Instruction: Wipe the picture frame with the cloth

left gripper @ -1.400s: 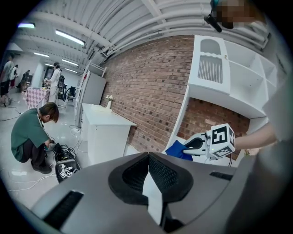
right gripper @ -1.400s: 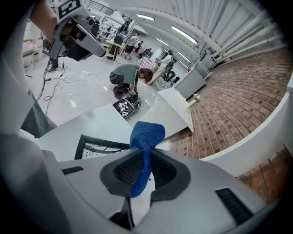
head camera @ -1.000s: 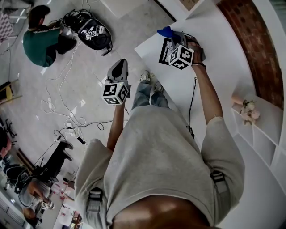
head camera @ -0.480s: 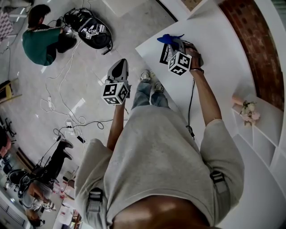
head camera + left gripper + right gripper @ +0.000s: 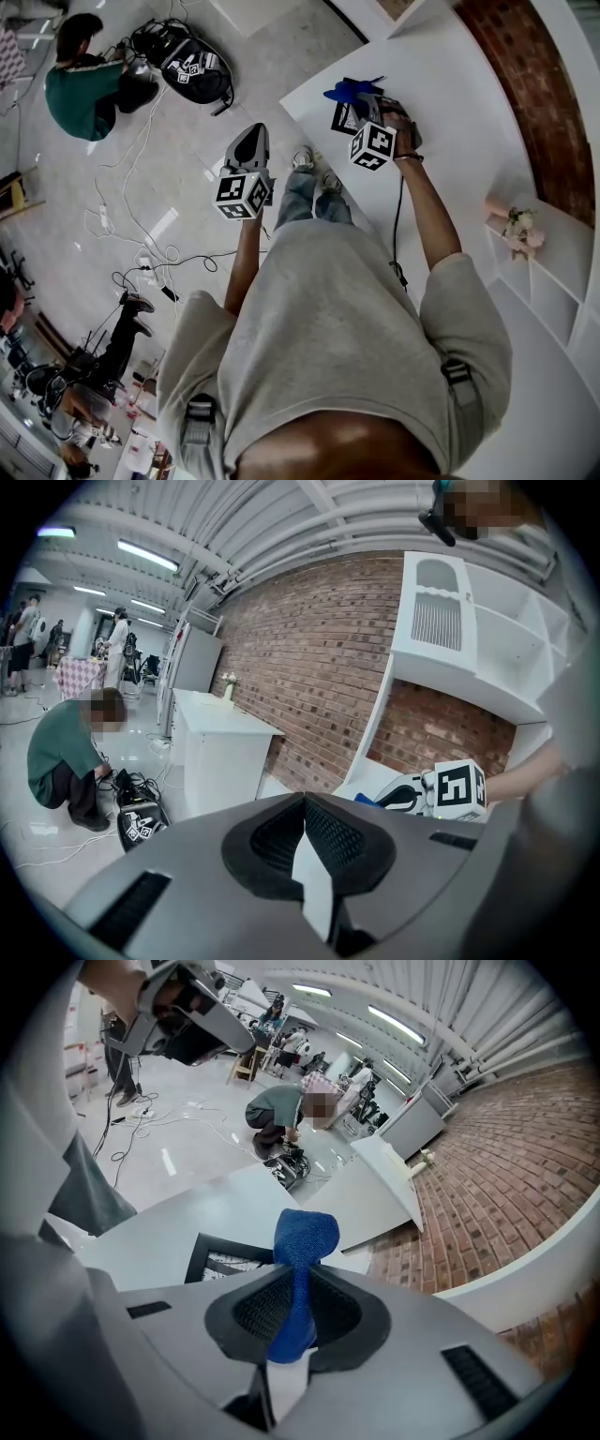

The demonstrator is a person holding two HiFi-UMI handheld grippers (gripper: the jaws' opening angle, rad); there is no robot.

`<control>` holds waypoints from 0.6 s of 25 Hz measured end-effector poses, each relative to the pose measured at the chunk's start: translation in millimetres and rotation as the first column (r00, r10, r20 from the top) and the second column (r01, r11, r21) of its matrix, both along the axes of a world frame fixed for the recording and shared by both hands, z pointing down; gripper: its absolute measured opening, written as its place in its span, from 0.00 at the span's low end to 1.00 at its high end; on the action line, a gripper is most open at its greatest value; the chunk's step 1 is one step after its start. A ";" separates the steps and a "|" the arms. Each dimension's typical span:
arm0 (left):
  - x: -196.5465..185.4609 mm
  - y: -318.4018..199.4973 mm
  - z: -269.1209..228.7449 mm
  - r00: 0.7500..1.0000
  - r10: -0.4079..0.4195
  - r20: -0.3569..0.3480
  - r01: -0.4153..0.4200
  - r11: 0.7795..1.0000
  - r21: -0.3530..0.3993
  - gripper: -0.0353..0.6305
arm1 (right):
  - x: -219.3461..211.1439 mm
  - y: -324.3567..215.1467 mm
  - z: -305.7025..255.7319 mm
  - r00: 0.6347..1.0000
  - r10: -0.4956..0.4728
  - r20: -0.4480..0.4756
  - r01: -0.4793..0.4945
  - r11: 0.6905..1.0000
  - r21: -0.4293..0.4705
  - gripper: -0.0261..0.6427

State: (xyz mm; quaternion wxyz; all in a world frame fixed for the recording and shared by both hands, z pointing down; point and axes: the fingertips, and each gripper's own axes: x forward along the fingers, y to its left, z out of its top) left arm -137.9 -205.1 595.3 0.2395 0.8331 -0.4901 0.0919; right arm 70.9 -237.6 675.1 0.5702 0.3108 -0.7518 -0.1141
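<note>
1. Left gripper [image 5: 304,803]: held in front of the person's torso, over the floor and clear of the table. The jaws are pressed together with nothing between the pads.

2. Right gripper [image 5: 298,1274]: extended over the white table [image 5: 450,112]. The jaws are pinching the blue cloth [image 5: 302,1237]. One fold of the cloth runs down between the pads, and a rounded wad stands out beyond the jaw tips.

3. Picture frame [image 5: 220,1258]: black-edged, lying flat on the table near its corner, just below and to the left of the jaw tips in the right gripper view. In the head view the cloth sits at the far edge of the frame. Contact between cloth and frame cannot be confirmed.

4. Shelf unit [image 5: 553,281]: white, with open compartments, standing to the person's right against the brick wall. The contents of the compartments cannot be made out. A small bunch of pale flowers [image 5: 518,232] rests on its top ledge.

5. Floor, beyond the table: loose cables [image 5: 141,234] trail across the tiles. A black bag [image 5: 195,70] lies farther off, with marker-covered cubes at its top; whether they sit in it or on it cannot be told. A crouching person [image 5: 89,89] in green is just beside the bag.
</note>
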 end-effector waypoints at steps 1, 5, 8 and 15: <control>0.5 0.5 0.2 1.000 0.000 0.000 0.000 1.000 0.000 0.08 | -0.7 2.6 0.3 1.000 -0.003 0.001 0.003 1.000 -0.001 0.13; 1.8 3.2 -1.1 1.000 -0.001 -0.001 0.001 1.000 0.002 0.08 | -3.8 15.2 1.7 1.000 -0.026 -0.004 0.026 1.000 -0.007 0.13; 2.7 4.2 -2.3 1.000 -0.002 -0.002 0.002 1.000 0.004 0.08 | -6.8 24.8 2.4 0.999 -0.042 -0.004 0.042 0.999 -0.014 0.13; 6.9 7.5 -3.4 1.000 0.001 -0.006 -0.001 1.000 0.007 0.08 | -16.4 47.2 3.5 0.997 -0.076 -0.001 0.076 0.997 -0.024 0.13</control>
